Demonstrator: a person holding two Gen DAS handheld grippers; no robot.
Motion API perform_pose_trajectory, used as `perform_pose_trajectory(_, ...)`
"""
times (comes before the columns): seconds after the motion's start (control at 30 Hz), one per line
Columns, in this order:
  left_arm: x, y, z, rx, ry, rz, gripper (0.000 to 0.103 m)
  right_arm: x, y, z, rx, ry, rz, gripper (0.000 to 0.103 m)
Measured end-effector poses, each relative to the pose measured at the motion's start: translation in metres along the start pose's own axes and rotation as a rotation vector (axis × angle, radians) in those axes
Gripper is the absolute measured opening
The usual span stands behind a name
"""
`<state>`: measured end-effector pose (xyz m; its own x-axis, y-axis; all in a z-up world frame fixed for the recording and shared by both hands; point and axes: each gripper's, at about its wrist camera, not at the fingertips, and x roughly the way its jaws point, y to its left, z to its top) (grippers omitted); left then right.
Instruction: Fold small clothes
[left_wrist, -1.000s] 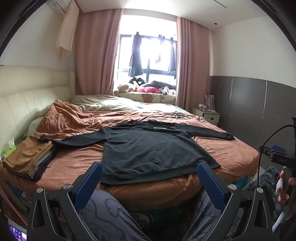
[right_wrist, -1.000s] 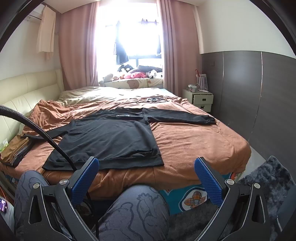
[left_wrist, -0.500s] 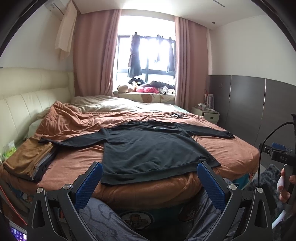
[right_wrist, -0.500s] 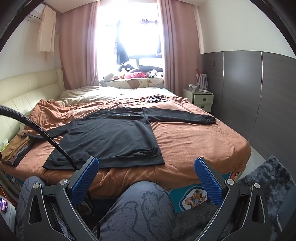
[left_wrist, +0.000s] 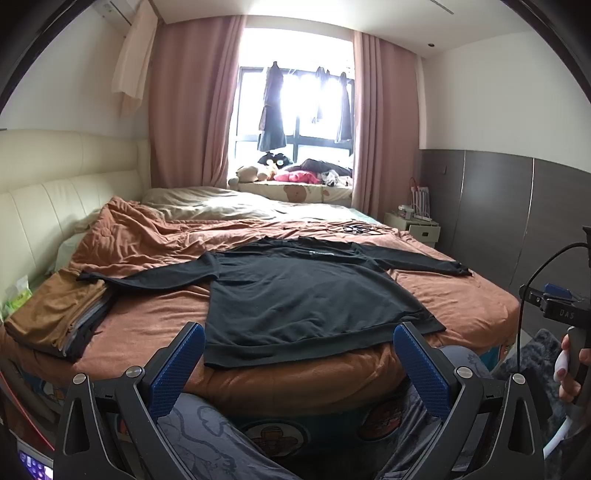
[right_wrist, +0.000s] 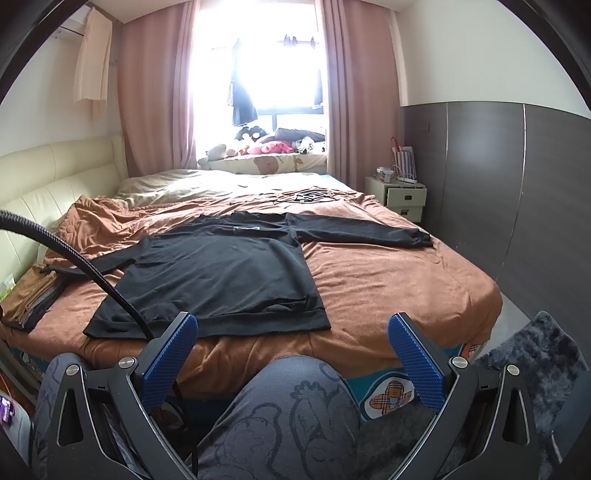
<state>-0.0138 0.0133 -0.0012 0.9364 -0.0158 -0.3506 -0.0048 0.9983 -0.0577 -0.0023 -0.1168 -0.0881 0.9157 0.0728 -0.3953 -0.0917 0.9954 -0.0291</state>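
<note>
Daylight pours through the window (right_wrist: 273, 70) at the top centre of both frames; in the right wrist view it blows out to pure white. The bed (left_wrist: 461, 306) is softly lit. Fisheye curvature bends the walls, and black vignetting fills the corners.

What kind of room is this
A home bedroom, most likely: a wide bed with a padded headboard, a nightstand beside it, and soft toys lining the curtained window sill.
</note>
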Motion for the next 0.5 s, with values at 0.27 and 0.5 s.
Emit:
perform_pose_trajectory(0.27, -0.0009, 0.0029, -0.0014, -0.004, -0.001, 0.001, 0.103, 0.0004, 0.0011, -0.0001, -0.006, 0.001, 0.002, 0.103)
perform_pose_trajectory(0.5, -0.0056, 0.0005, -0.0023, 0.000, -0.005, -0.001, 0.103, -0.0056, -0.0019, -0.0028, -0.001, -0.002, -0.002, 0.103)
